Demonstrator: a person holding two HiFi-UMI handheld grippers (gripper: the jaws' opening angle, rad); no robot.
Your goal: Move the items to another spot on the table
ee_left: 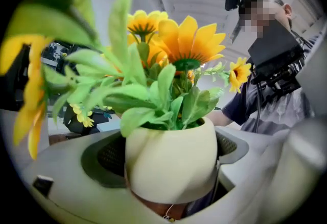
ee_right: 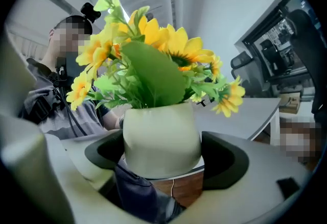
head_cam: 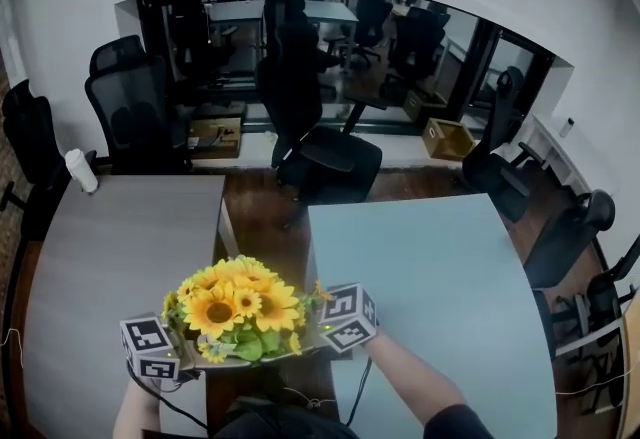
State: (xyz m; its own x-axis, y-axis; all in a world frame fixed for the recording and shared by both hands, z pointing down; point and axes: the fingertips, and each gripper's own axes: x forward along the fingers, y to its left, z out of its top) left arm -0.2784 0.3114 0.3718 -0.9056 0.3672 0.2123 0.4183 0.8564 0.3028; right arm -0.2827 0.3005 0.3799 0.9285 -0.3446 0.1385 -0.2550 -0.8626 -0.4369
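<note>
Item: cream pot of artificial sunflowers.
Location: hanging in the air over the gap between the grey table and the pale table, close to the person.
Left gripper: jaws clasping the pot's sides.
Right gripper: jaws gripping the same pot from the opposite side.

Grey tables, black office chairs
</note>
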